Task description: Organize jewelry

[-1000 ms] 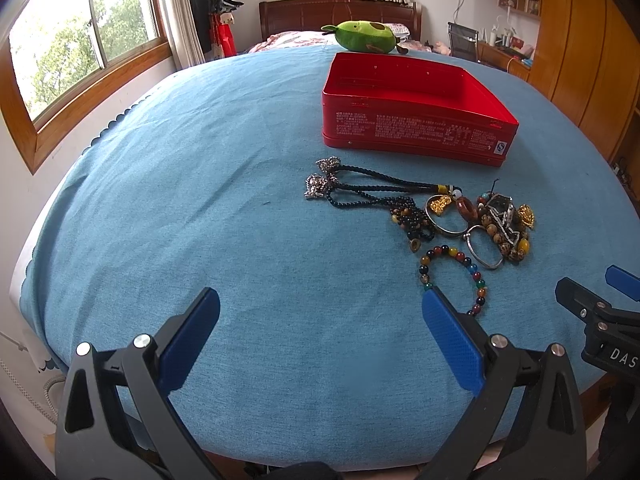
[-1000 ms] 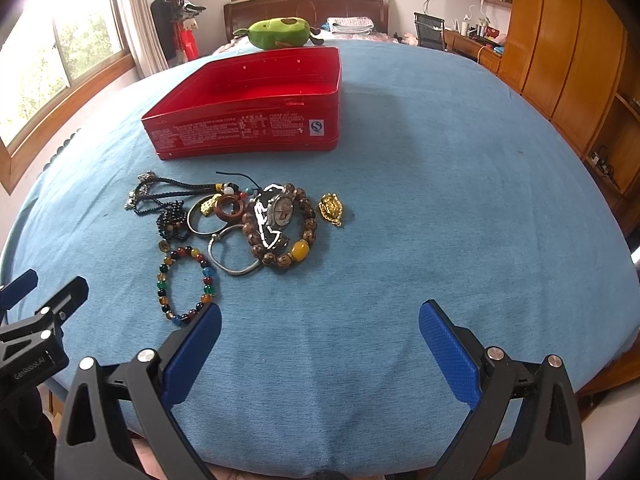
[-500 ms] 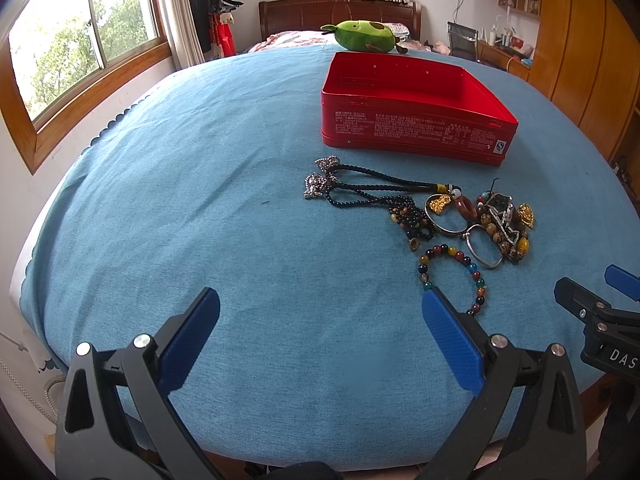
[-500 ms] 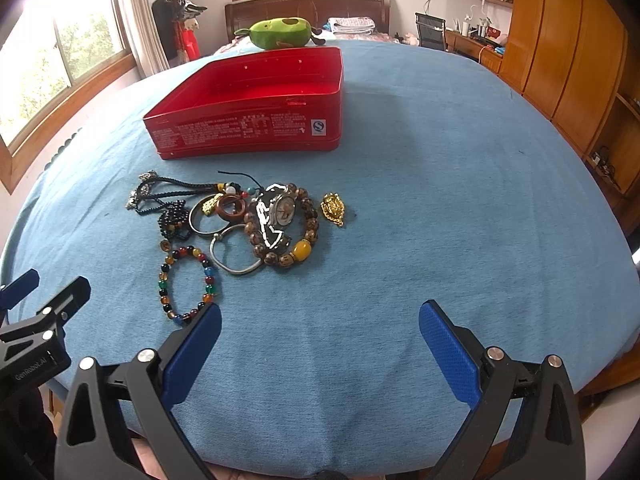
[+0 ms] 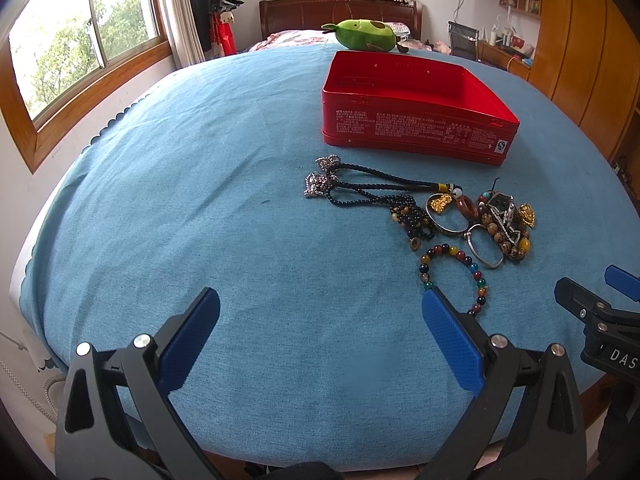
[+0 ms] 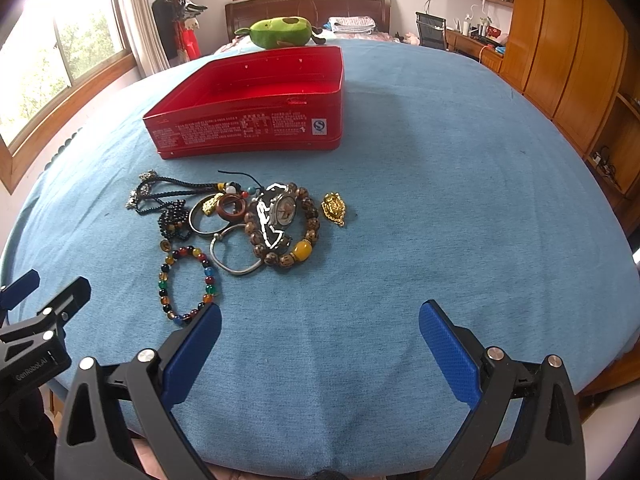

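A pile of jewelry lies on the blue cloth in front of an open, empty red tin (image 5: 416,120) (image 6: 248,128). It holds a multicolour bead bracelet (image 5: 480,280) (image 6: 208,280), a black bead necklace (image 5: 372,188) (image 6: 160,196), a silver bangle (image 6: 236,266), a wooden bead bracelet around a watch (image 6: 282,210) and a gold pendant (image 6: 334,208). My left gripper (image 5: 320,320) is open and empty, near the table's front edge, left of the pile. My right gripper (image 6: 320,328) is open and empty, just in front of the pile.
A blue cloth (image 5: 200,200) covers the round table. A green plush toy (image 5: 364,34) lies behind the tin. Windows are on the left, wooden cupboards (image 6: 560,60) on the right.
Both grippers have crept slightly forward toward the jewelry. Nothing on the table has moved.
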### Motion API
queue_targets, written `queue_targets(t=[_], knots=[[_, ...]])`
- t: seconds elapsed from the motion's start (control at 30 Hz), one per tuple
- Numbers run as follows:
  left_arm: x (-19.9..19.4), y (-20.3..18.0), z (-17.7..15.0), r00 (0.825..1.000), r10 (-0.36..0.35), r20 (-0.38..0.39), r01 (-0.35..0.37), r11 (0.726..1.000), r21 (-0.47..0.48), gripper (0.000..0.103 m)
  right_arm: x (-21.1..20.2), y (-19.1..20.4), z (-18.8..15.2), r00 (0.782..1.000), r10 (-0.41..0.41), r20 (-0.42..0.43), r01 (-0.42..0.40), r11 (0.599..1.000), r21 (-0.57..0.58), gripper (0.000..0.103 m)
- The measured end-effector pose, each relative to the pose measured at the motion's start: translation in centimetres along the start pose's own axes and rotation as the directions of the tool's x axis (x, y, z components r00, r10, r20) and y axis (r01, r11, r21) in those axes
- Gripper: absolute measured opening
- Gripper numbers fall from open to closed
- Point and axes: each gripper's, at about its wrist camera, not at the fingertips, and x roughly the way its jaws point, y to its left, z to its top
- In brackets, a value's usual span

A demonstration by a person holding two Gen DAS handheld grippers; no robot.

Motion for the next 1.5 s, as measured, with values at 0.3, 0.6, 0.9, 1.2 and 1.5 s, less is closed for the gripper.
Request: queue_targets(t=[0.3, 0.6, 0.9, 1.2, 1.5], knots=[[0.0, 0.0, 0.0, 1.000, 0.000, 0.001, 0.000, 1.000, -0.001, 0.100, 0.0, 0.3, -0.1, 1.000, 0.010, 0.005, -0.010, 1.000, -0.002, 0.099], [0.8, 1.2, 0.0, 0.999, -0.040, 0.005, 0.040, 0.999, -0.015, 0.100, 0.6, 0.5, 0.7, 0.994, 0.104, -0.019, -0.104, 0.994, -0.038, 0.099], [2.3, 3.8, 1.5, 0.989, -0.136, -0.052, 0.129, 0.984, -0.120, 0.100, 2.6, -2.1, 3.7, 0.921, 0.378, -0.096, -0.367, 0.923, 0.112, 0.085], [3.9, 3.0, 4.8, 0.993, -0.112, -0.047, 0.108, 0.991, -0.079, 0.100, 5.9, -2.2, 7.6, 0.897, 0.410, -0.166, -0.393, 0.911, 0.130, 0.055], [6.4, 1.3, 6.6, 0.993, -0.098, -0.071, 0.096, 0.995, -0.032, 0.100, 9.3, -0.3, 8.7, 0.900, 0.351, -0.258, -0.342, 0.936, 0.081, 0.044]])
